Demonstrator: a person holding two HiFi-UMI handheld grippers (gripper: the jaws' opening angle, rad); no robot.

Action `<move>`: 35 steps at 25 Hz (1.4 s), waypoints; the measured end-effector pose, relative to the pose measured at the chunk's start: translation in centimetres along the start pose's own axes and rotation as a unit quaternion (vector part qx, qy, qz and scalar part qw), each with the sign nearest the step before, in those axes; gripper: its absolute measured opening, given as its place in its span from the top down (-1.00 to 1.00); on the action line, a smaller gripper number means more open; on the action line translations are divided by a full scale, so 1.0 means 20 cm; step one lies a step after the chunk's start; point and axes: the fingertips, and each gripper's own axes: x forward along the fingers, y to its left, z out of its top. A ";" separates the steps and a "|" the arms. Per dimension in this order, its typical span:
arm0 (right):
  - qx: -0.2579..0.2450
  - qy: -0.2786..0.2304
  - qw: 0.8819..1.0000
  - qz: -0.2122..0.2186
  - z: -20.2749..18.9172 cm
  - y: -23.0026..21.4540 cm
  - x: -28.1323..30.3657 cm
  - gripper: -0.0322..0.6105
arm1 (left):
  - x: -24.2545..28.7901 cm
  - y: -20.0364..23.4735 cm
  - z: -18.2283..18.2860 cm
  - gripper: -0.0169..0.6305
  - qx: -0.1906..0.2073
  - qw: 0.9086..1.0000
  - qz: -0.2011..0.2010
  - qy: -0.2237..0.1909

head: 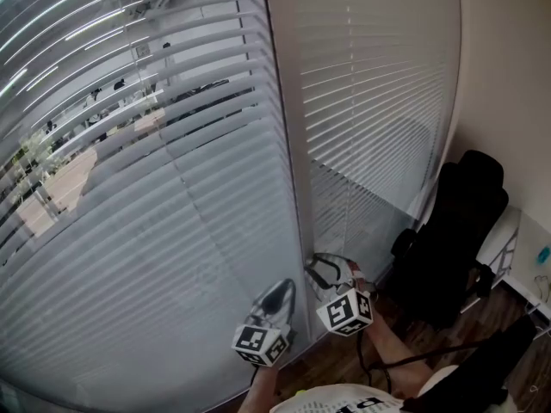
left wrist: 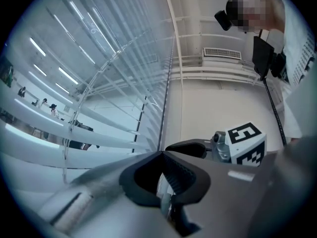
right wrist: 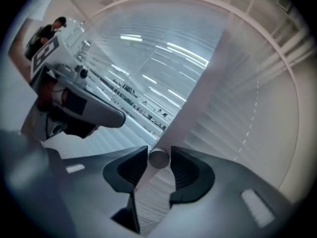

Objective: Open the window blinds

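Two panels of white window blinds hang side by side: on the left panel (head: 155, 196) the upper slats let the outside show, while the right panel (head: 370, 101) is flat and shut. A thin tilt wand (left wrist: 176, 58) hangs by the post between them. Its round lower end (right wrist: 159, 158) sits between the pads of my right gripper (right wrist: 159, 162), which stands open around it with barely any gap. My left gripper (head: 280, 295) is just left of the right gripper (head: 320, 267), low at the blinds' edge. Its tips meet (left wrist: 163, 155), with something pale showing in the gap behind them.
A black office chair (head: 456, 231) stands close on the right, with a white desk (head: 527, 256) behind it. The wooden floor (head: 344, 370) is below, and a plain wall (head: 508, 76) closes the right side. The window post (head: 288, 144) divides the two panels.
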 end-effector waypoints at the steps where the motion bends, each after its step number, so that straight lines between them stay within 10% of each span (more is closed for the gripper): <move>1: -0.017 0.006 1.000 -0.005 -0.01 0.00 0.00 0.42 | 0.00 0.00 0.00 0.97 0.000 1.000 0.000 0.000; 15: 0.104 -0.023 0.994 0.000 -0.02 -0.02 0.01 0.48 | 0.01 -0.01 -0.01 0.97 0.001 1.000 -0.006 0.005; 25: 0.273 -0.056 0.960 0.020 -0.05 -0.05 0.00 0.48 | 0.02 -0.02 -0.01 0.97 0.000 1.000 -0.005 0.005; 31: 0.271 -0.063 0.960 0.019 -0.04 -0.05 0.00 0.48 | 0.02 -0.02 -0.01 0.97 0.000 1.000 -0.003 0.006; 35: 0.132 -0.045 0.990 0.010 -0.01 -0.03 -0.01 0.45 | 0.02 -0.02 -0.01 0.97 0.000 1.000 -0.002 0.007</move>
